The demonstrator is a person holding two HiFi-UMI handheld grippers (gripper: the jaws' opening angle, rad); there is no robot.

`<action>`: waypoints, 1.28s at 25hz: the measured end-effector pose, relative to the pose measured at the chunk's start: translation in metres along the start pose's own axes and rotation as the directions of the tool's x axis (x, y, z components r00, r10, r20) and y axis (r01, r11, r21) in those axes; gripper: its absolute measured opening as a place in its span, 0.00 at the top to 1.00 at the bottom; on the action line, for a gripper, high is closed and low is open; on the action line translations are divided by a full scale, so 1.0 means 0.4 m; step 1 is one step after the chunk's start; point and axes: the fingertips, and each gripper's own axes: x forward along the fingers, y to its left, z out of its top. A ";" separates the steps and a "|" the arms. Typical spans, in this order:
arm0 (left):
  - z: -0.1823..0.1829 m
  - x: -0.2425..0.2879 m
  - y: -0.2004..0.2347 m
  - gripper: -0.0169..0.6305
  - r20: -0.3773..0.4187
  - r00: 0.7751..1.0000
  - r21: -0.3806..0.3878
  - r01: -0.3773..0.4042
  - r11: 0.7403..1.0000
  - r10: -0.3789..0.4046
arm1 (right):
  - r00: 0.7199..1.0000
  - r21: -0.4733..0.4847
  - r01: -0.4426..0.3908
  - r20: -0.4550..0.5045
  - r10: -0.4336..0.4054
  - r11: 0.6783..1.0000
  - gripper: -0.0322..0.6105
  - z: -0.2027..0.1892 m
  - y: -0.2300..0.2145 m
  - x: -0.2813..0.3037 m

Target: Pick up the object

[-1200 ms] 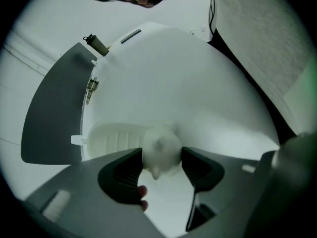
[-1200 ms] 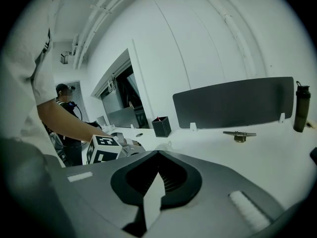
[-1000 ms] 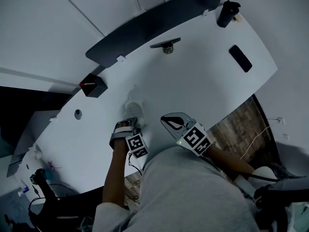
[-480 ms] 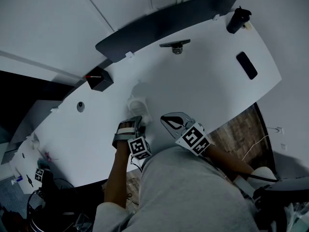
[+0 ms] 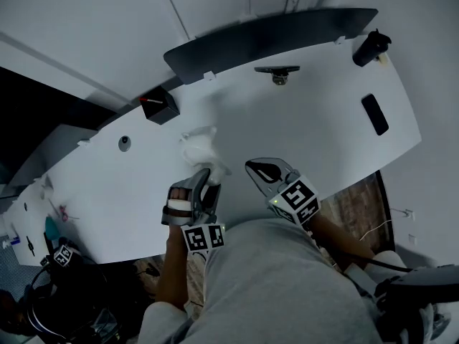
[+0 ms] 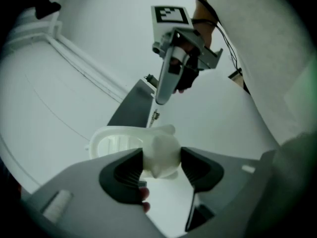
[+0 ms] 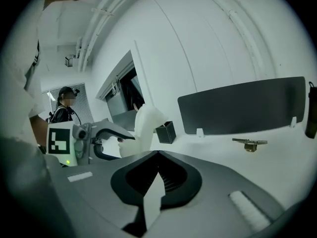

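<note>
Gripping the white plastic object (image 6: pixel 157 151) by its narrow end, your left claw (image 6: pixel 161 168) is clenched on it, and it seems raised just off the bench (image 5: pixel 323 135), so the pick-up looks nearly done. Next, lift it straight up with a steady squeeze, since the hold is on one end only. Your right claw (image 7: pixel 157 175) is closed tight on nothing, just beside.

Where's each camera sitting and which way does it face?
Head view: on the head, steeply down at the table; torso, left gripper, right gripper show.
Left gripper view: along jaws clamped on the white object; right gripper beyond.
Right gripper view: along shut jaws toward the dark panel; left gripper shows.
Gripper views share the white object.
</note>
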 end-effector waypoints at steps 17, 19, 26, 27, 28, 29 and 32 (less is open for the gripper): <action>0.246 -0.266 0.260 0.61 0.518 0.799 -0.810 0.343 0.475 0.306 | 0.985 0.048 -0.084 0.157 0.075 0.995 0.95 0.119 0.040 0.000; 0.235 -0.258 0.253 0.61 0.503 0.809 -0.827 0.346 0.444 0.306 | 0.976 -0.131 -0.004 0.214 0.032 0.991 0.95 0.160 0.043 -0.023; 0.204 -0.207 0.201 0.61 0.400 0.896 -0.743 0.195 0.640 0.192 | 0.941 -0.205 0.007 0.333 0.063 0.979 0.95 0.286 0.068 -0.082; 0.204 -0.197 0.189 0.61 0.387 0.907 -0.703 0.175 0.689 0.165 | 0.942 -0.174 -0.018 0.326 0.075 0.985 0.95 0.299 0.071 -0.088; 0.206 -0.189 0.182 0.61 0.378 0.913 -0.670 0.158 0.725 0.151 | 0.947 -0.146 -0.042 0.309 0.086 0.988 0.95 0.309 0.074 -0.092; 0.207 -0.183 0.177 0.61 0.372 0.916 -0.649 0.144 0.747 0.147 | 0.956 -0.122 -0.063 0.278 0.095 0.991 0.88 0.316 0.076 -0.093; 0.204 -0.168 0.167 0.61 0.355 0.925 -0.616 0.124 0.778 0.133 | 0.976 -0.082 -0.125 0.169 0.138 0.989 0.74 0.329 0.085 -0.085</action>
